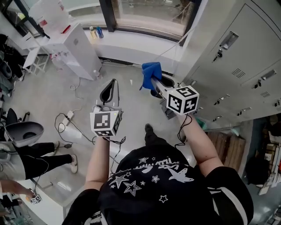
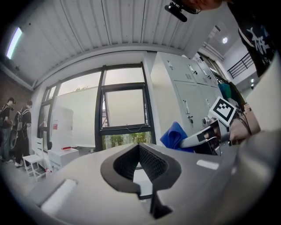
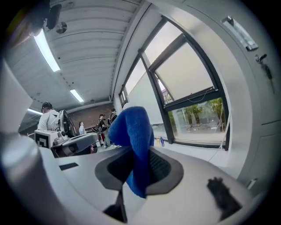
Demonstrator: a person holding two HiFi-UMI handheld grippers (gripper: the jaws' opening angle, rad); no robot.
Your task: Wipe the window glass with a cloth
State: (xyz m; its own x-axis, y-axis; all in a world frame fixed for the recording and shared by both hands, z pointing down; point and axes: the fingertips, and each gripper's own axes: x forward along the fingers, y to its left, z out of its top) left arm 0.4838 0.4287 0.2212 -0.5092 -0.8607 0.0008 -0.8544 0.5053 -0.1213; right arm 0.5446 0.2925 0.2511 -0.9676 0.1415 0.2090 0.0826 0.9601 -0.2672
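In the head view my right gripper (image 1: 153,81) is shut on a blue cloth (image 1: 150,70) that hangs bunched from its tips, held out toward the window glass (image 1: 149,13) and apart from it. The right gripper view shows the cloth (image 3: 131,127) pinched between the jaws of that gripper (image 3: 138,151), with the window (image 3: 184,70) ahead. My left gripper (image 1: 113,82) is to the left, pointing at the same window. Its jaws meet with nothing between them (image 2: 138,146). From the left gripper view, the cloth (image 2: 174,135) shows at the right, before the dark-framed window (image 2: 125,107).
Grey lockers (image 1: 237,66) line the right side. A white cabinet (image 1: 77,48) stands at the left below the sill, where bottles (image 1: 95,31) sit. Cables (image 1: 66,123) trail on the floor. A person's legs (image 1: 39,154) and a chair (image 1: 24,132) are at the far left.
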